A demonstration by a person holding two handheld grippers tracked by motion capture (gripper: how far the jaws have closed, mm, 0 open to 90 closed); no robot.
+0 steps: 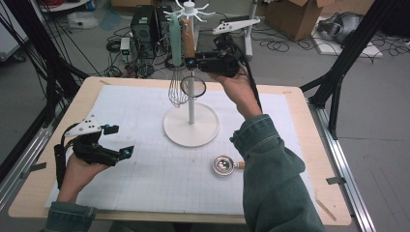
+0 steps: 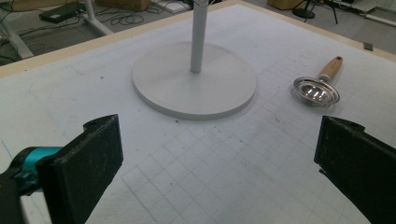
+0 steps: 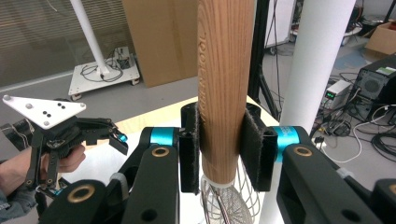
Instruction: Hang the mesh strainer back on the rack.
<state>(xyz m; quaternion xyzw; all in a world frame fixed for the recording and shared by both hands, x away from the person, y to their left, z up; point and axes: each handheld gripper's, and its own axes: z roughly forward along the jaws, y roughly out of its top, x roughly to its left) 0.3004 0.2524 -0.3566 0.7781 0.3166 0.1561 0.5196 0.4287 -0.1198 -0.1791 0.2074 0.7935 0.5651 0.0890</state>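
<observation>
A small metal strainer with a wooden handle is lying on the white gridded mat, near the round base of the rack. The mat is covering a pale wooden table. Behind the table, a black computer tower and tangled cables are sitting on the grey floor, and cardboard boxes are standing further back.

The wooden-handled strainer is hanging upright beside the white stand's pole; its pale grained handle is standing vertical; its round mesh bowl is dangling above the stand's base.
</observation>
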